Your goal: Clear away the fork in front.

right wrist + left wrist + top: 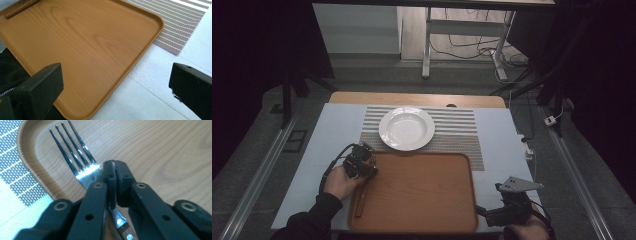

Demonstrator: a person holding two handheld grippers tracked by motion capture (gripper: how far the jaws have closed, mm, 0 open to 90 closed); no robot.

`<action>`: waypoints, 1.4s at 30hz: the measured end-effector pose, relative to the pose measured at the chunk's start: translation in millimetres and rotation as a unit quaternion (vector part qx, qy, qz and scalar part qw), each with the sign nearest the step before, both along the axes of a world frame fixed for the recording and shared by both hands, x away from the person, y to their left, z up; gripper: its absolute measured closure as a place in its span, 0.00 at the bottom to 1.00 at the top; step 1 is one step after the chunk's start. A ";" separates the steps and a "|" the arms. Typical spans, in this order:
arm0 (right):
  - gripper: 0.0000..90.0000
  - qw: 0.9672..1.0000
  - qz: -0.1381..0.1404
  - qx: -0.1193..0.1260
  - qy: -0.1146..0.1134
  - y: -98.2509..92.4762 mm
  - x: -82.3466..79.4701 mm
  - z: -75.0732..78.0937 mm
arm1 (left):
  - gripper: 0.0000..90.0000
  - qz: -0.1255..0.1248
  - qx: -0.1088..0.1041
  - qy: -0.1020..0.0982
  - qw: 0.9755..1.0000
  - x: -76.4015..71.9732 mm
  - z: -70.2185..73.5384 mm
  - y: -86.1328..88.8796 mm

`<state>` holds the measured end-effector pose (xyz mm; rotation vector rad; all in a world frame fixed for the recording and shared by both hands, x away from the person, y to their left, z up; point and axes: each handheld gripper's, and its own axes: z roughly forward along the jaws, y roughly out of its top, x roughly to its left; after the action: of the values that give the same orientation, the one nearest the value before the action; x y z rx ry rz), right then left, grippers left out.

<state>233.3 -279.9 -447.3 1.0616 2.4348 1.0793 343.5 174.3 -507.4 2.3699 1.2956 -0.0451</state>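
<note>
left gripper (115, 173) pinching wood-handled steel fork (82, 161) at neck on wooden tray (422, 200); right gripper (117, 85) spread wide; narrow grip likely to let fork swivel.

So the fork (82, 167) is a four-tined steel one with a wooden handle, a small rivet showing near where the metal meets the wood. It lies flat on the wooden tray (422, 195), along the tray's left edge, tines aimed at the tray's rounded far-left corner and handle running back toward the near-left corner. The left gripper (114, 173) has its jaws pinched together on the fork's neck, just behind the tines. The tray itself is orange-brown with a low raised rim, sitting just near of the striped placemat (462, 131).
</note>
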 end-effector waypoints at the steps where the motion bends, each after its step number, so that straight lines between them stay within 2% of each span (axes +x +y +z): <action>1: 0.00 1.000 0.000 0.000 0.000 -0.1 -0.1 0.0 | 0.92 0.000 -0.003 -0.005 1.000 -1.1 2.3 1.4; 4: 0.00 1.000 -0.001 0.000 0.000 -0.2 0.1 0.1 | 0.85 0.001 -0.025 -0.020 0.999 -6.3 10.6 8.3; 8: 0.00 1.000 -0.001 -0.001 -0.001 0.1 -0.1 0.1 | 0.68 -0.014 -0.058 -0.053 0.997 -19.0 22.4 18.2; 11: 0.00 1.000 -0.001 0.000 -0.001 0.1 -0.1 0.1 | 0.57 -0.021 -0.072 -0.081 0.994 -30.5 29.7 25.6; 14: 0.00 1.000 -0.002 -0.001 -0.001 0.4 -0.1 0.1 | 0.50 -0.017 -0.081 -0.090 0.993 -40.2 37.5 31.3; 18: 0.00 1.000 -0.002 -0.001 -0.001 0.3 -0.2 0.1 | 0.38 -0.016 -0.099 -0.109 0.989 -54.1 45.1 36.3; 21: 0.00 1.000 -0.002 -0.001 -0.001 0.3 -0.2 0.1 | 0.30 -0.018 -0.102 -0.121 0.987 -64.6 48.6 39.6; 23: 0.00 1.000 -0.002 -0.001 -0.001 0.4 -0.1 0.0 | 0.29 -0.015 -0.104 -0.122 0.987 -71.2 50.3 42.2; 29: 0.00 1.000 -0.002 -0.001 -0.001 0.4 -0.2 0.1 | 0.22 0.001 -0.123 -0.131 0.984 -90.4 54.1 51.5; 34: 0.00 1.000 -0.002 -0.001 -0.001 0.2 -0.2 0.1 | 0.13 0.012 -0.137 -0.133 0.982 -107.2 54.7 61.1; 37: 0.00 1.000 -0.003 -0.003 -0.001 0.4 -0.2 0.0 | 0.08 0.018 -0.151 -0.136 0.979 -116.7 52.3 69.2; 42: 0.00 1.000 -0.008 -0.003 -0.002 0.4 -0.5 0.3 | 0.03 0.026 -0.163 -0.145 0.976 -131.0 47.2 82.7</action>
<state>232.8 -279.5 -447.0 1.0733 2.4207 1.0686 212.5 257.0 -460.2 1.9797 1.1134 0.0931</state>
